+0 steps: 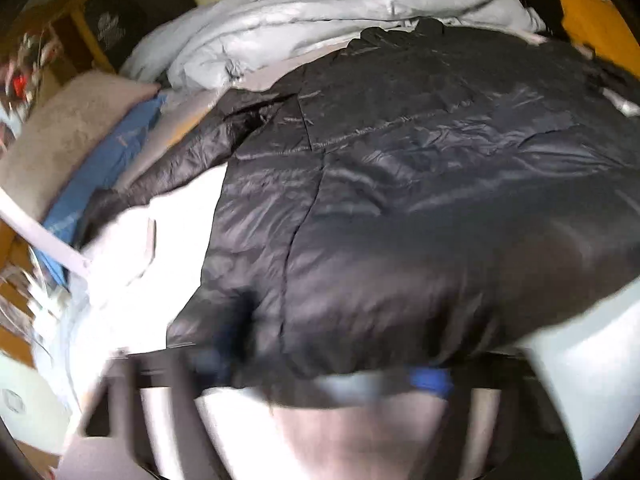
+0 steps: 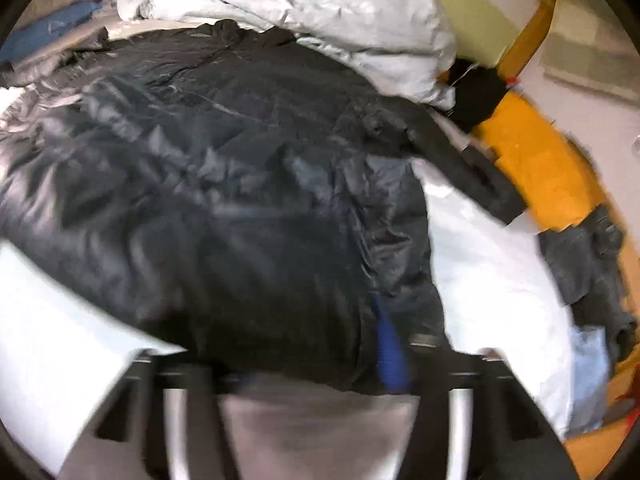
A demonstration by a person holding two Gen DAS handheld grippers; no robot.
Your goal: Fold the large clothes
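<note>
Both wrist views, taken over my two tongs. A large black puffer jacket [image 1: 400,184] lies spread across a white bed sheet [image 1: 168,248]; its shell is glossy and finely wrinkled, catching pale highlights, with quilted panels divided by stitched seams, one long seam running from its upper middle toward the near hem. One sleeve [image 1: 180,156] trails off to the left in the left wrist view, beside a blue cloth [image 1: 108,168] and a beige cushion [image 1: 64,140]. In the right wrist view the other sleeve [image 2: 468,168] angles out to the right over the sheet toward a yellow surface [image 2: 532,160], where a dark grey garment [image 2: 588,264] lies crumpled. A rumpled pale grey duvet [image 1: 304,12] is heaped along the far edge of the jacket, touching its collar end. The jacket's near hem hangs right at the fingers of both tools. My left gripper [image 1: 332,372] stands with its blue-padded fingers [image 1: 430,380] far apart, the hem draped between and over them; through the motion blur I cannot tell whether it has any hold of the cloth. My right gripper [image 2: 316,376] shows one blue finger [image 2: 390,356] against the hem, its partner hidden under the black fabric, so I cannot tell how far it is parted or whether it grips.
</note>
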